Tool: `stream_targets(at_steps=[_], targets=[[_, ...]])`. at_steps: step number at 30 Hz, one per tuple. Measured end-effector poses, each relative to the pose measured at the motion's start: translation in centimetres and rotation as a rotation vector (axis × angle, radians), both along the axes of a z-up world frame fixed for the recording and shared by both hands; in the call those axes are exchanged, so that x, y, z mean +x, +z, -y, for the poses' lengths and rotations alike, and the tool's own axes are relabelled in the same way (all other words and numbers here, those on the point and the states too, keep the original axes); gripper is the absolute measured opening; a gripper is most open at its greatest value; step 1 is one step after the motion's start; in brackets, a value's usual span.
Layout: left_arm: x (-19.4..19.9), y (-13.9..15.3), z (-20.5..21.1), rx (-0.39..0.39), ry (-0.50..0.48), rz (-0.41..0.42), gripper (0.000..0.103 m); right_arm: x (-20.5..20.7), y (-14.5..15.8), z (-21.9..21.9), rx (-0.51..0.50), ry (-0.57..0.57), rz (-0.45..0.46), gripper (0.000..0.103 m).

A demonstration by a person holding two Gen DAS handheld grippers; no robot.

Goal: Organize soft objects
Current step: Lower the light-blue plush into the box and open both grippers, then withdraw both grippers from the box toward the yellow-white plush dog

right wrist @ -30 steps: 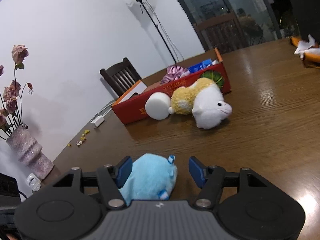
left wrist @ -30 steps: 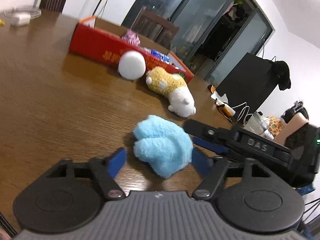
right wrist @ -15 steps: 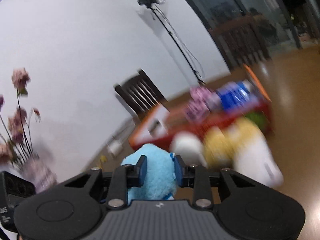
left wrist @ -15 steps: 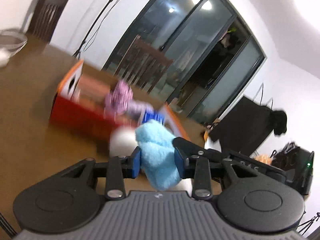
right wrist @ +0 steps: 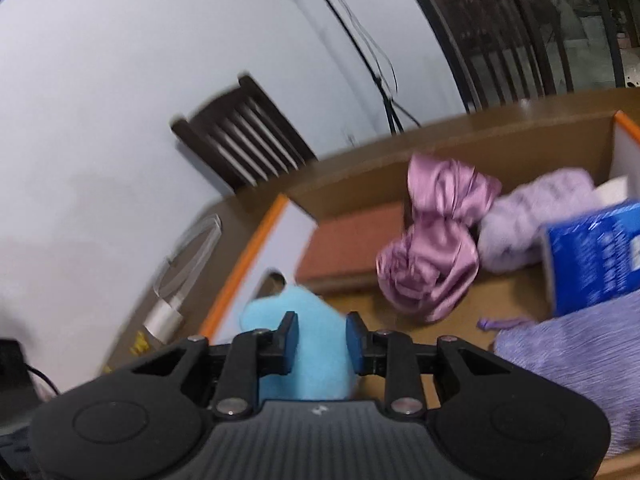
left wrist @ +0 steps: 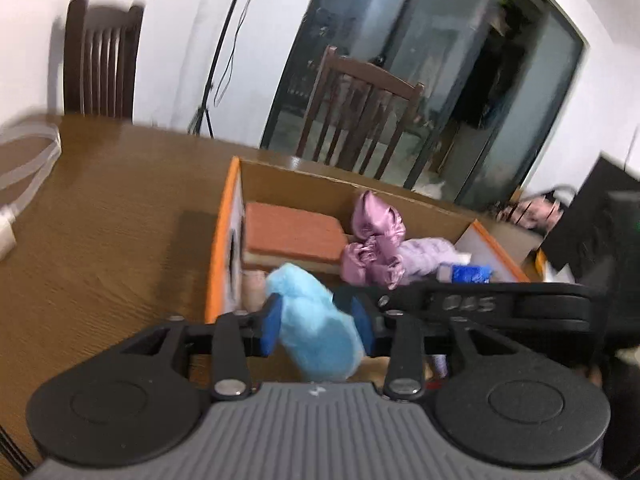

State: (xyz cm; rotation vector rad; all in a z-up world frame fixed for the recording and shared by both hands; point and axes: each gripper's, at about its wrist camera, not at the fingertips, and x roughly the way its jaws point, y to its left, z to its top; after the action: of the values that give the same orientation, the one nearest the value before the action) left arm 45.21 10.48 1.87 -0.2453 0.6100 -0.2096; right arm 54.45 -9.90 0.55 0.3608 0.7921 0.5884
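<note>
Both grippers hold one fluffy light blue plush. My left gripper (left wrist: 318, 326) is shut on the blue plush (left wrist: 316, 328) and holds it above the near left end of an open cardboard box (left wrist: 228, 220) with orange edges. My right gripper (right wrist: 322, 338) is shut on the same plush (right wrist: 308, 344), also over the box (right wrist: 256, 248). The right gripper's black body (left wrist: 500, 308) crosses the left wrist view. Inside the box lie a pink satin cloth (right wrist: 436, 252), a lilac fuzzy item (right wrist: 536, 216), a brick-red pad (left wrist: 292, 232) and a blue packet (right wrist: 592, 256).
The box stands on a brown wooden table (left wrist: 100, 216). A clear round lid (left wrist: 24, 160) lies at the table's far left. Wooden chairs (left wrist: 360, 112) stand behind the table. A lavender ribbed fabric (right wrist: 572, 364) lies in the box's near right part.
Both grippers closed on the blue plush, lifted it off the table and carried it forward to above the box. The white ball and yellow-white plush have left view.
</note>
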Motion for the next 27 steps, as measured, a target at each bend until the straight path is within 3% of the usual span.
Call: stream_targets(at_steps=[1, 3, 7, 11, 16, 18, 20, 22, 27], targets=[[-0.3, 0.2, 0.0, 0.029, -0.004, 0.009, 0.044, 0.1, -0.6, -0.5, -0.024, 0.005, -0.009, 0.030], [-1.4, 0.8, -0.2, 0.036, -0.021, 0.038, 0.059, 0.1, -1.3, -0.6, -0.029, 0.007, -0.026, 0.043], [-2.3, 2.7, -0.7, 0.067, -0.010, 0.075, 0.059, -0.7, -0.3, 0.7, -0.005, -0.014, -0.021, 0.049], [-4.3, 5.6, -0.8, 0.052, 0.007, 0.116, 0.060, -3.6, 3.7, 3.0, -0.028, -0.022, 0.074, 0.050], [-9.1, 8.5, 0.4, 0.072, 0.022, 0.175, 0.067, -9.7, 9.6, 7.8, -0.076, -0.059, 0.205, 0.063], [-11.3, 9.3, 1.2, 0.087, 0.036, 0.194, 0.070, -13.0, 11.6, 9.9, -0.084, -0.072, 0.264, 0.075], [-13.6, 10.0, 2.0, 0.094, 0.048, 0.223, 0.076, -16.0, 13.1, 11.5, -0.102, -0.083, 0.315, 0.081], [-15.7, 10.6, 2.6, 0.099, 0.056, 0.249, 0.082, -18.8, 14.0, 12.8, -0.138, -0.088, 0.360, 0.082], [-21.0, 11.6, 4.1, 0.122, 0.065, 0.313, 0.087, -24.6, 14.7, 15.0, -0.178, -0.081, 0.415, 0.086]])
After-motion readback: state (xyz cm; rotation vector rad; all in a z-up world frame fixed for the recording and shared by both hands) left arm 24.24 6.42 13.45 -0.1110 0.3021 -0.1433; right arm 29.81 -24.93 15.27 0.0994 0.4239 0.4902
